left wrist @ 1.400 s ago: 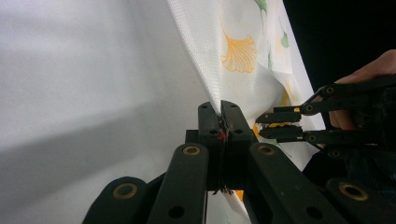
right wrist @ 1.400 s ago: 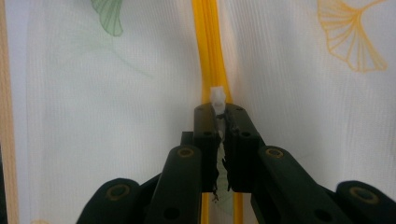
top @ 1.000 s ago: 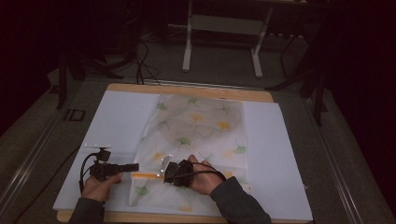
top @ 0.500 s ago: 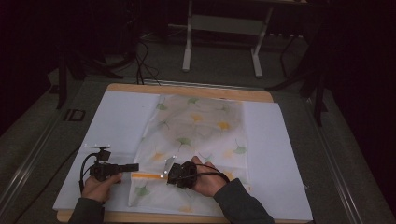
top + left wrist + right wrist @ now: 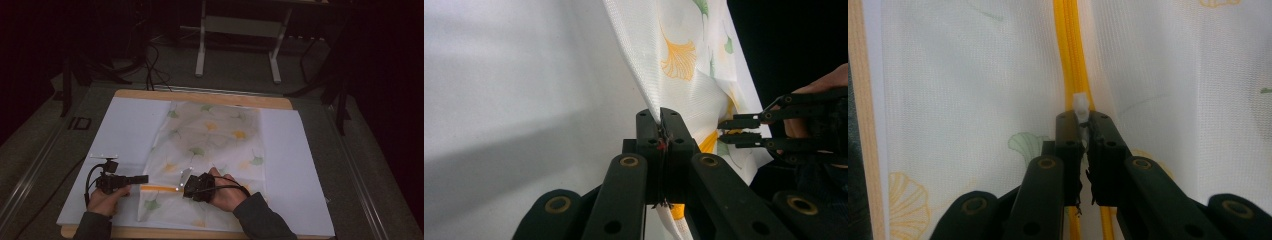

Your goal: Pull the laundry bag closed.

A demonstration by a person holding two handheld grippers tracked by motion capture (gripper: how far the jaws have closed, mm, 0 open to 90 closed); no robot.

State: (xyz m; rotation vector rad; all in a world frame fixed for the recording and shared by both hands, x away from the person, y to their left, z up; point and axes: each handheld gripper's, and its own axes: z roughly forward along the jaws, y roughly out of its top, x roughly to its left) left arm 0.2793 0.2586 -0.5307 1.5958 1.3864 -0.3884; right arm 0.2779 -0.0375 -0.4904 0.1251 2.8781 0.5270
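High view: a leaf-printed cover (image 5: 210, 145) lies flat on the white-covered surface (image 5: 125, 130), its orange zipper (image 5: 159, 188) running along the near edge. The left gripper (image 5: 142, 178) has its fingers pressed together on the cover's edge (image 5: 651, 107) at the zipper's end. The right gripper (image 5: 184, 180) pinches the small white pull tab (image 5: 1081, 106) on the zipper.

The step looks like working the zipper along its track. To do it well, the left gripper should hold the cloth taut and low while the right draws the tab straight along the orange line, never sideways. Keeping the cloth flat beside the teeth should stop it bunching or catching.
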